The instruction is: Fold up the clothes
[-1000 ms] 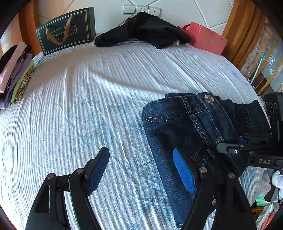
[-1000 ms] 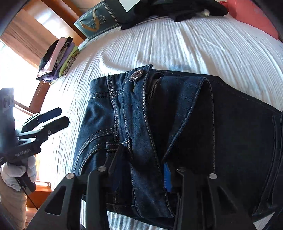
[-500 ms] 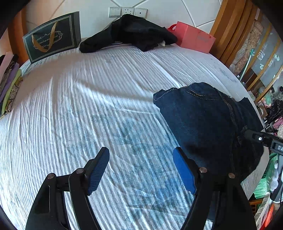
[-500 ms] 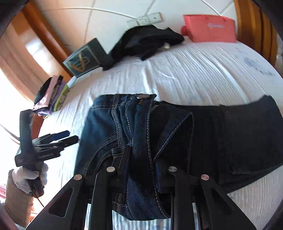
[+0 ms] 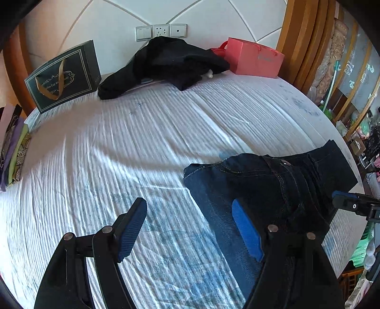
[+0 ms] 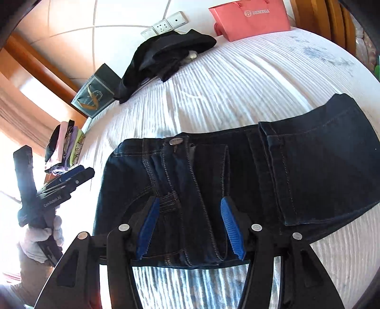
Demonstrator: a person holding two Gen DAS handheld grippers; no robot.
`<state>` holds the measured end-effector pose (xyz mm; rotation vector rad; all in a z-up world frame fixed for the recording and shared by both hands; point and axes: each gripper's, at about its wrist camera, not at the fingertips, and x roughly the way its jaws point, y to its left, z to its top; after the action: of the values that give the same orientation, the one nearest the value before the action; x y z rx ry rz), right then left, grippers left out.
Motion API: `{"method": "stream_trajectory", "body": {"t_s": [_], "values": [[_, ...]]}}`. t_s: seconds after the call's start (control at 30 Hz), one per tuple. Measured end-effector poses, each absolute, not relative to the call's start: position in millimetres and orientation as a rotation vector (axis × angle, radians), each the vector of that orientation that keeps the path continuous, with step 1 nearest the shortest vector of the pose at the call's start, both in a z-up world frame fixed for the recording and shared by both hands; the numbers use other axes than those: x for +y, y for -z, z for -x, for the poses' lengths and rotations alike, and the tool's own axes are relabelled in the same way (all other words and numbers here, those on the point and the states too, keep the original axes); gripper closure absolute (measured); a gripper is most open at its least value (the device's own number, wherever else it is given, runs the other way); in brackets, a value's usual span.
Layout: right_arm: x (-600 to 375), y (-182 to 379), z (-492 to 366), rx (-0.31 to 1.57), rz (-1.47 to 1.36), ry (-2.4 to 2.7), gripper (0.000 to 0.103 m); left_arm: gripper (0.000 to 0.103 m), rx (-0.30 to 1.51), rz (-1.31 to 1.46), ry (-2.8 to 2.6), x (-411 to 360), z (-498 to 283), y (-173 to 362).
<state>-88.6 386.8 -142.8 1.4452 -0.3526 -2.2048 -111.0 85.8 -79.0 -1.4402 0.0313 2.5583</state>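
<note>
A white ribbed bed [image 5: 166,133] carried folded jeans [image 6: 237,166] near its edge; the right gripper [image 6: 187,228] hung over them, fingers opening, denim between but unpressed. The left gripper [image 5: 190,228] hovered beside them, fingers wide apart and empty.

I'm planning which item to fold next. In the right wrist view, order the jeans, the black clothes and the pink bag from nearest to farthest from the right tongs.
1. Jeans: directly under the right tongs, whose jaws are opening.
2. Black clothes: far across the bed, upper left of centre.
3. Pink bag: at the headboard, upper right, slightly behind the clothes.
</note>
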Motion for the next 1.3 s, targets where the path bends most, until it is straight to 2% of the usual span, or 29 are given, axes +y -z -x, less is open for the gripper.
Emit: {"method": "stream_trajectory", "body": {"t_s": [0.1, 0.17, 0.27, 0.3, 0.37, 0.47, 0.53, 0.57, 0.6, 0.67, 0.73, 0.8, 0.87, 0.9, 1.03, 1.17, 1.3], "values": [[389.4, 159.8, 96.1, -0.359, -1.525, 2.186, 0.048, 0.028, -0.024, 1.485, -2.541, 76.4, 105.4, 90.7], [394.0, 178.6, 101.8, -0.402, -1.598, 2.140, 0.044, 0.028, -0.044, 1.513, -2.531, 73.3, 102.0, 98.2], [383.3, 199.0, 104.7, -0.445, -1.615, 2.035, 0.046, 0.028, -0.057, 1.550, -2.519, 71.1, 98.0, 108.3], [373.0, 199.9, 102.1, -0.374, -1.603, 2.041, 0.052, 0.028, -0.066, 1.559, -2.516, 70.5, 98.4, 110.1], [347.0, 192.8, 92.6, -0.102, -1.572, 2.121, 0.066, 0.028, -0.082, 1.572, -2.513, 70.2, 100.1, 112.4], [329.5, 161.1, 76.3, 0.249, -1.436, 2.285, 0.076, 0.028, -0.098, 1.571, -2.517, 71.9, 103.2, 111.3], [334.0, 140.5, 70.0, 0.357, -1.357, 2.383, 0.076, 0.028, -0.104, 1.559, -2.515, 75.5, 104.7, 108.9], [343.8, 138.5, 72.7, 0.335, -1.370, 2.401, 0.087, 0.028, -0.105, 1.546, -2.511, 79.6, 105.4, 106.9], [356.5, 141.2, 77.7, 0.290, -1.406, 2.402, 0.087, 0.028, -0.107, 1.529, -2.505, 84.6, 105.7, 104.9], [381.7, 146.6, 87.7, 0.197, -1.478, 2.400, 0.085, 0.028, -0.084, 1.499, -2.501, 96.6, 106.9, 103.0], [406.3, 153.2, 93.3, -0.011, -1.505, 2.331, 0.084, 0.028, -0.004, 1.540, -2.505, 111.2, 112.5, 113.5], [419.0, 160.3, 93.9, -0.258, -1.498, 2.183, 0.078, 0.028, 0.095, 1.608, -2.505, 125.9, 118.9, 128.8], [423.6, 168.4, 95.4, -0.425, -1.497, 2.075, 0.032, 0.028, 0.129, 1.631, -2.508, 128.1, 120.2, 136.9], [424.3, 171.5, 96.7, -0.441, -1.505, 2.071, 0.026, 0.028, 0.117, 1.633, -2.506, 125.5, 119.8, 137.7], [422.3, 179.8, 100.7, -0.454, -1.497, 2.071, 0.026, 0.028, 0.050, 1.655, -2.473, 103.9, 115.7, 132.6], [406.5, 189.0, 120.0, -0.473, -1.459, 2.048, 0.035, 0.028, 0.014, 1.673, -2.488, 88.5, 108.6, 128.7], [382.4, 205.3, 139.5, -0.475, -1.453, 1.986, 0.036, 0.028, -0.017, 1.681, -2.500, 78.1, 102.4, 126.1]]}}
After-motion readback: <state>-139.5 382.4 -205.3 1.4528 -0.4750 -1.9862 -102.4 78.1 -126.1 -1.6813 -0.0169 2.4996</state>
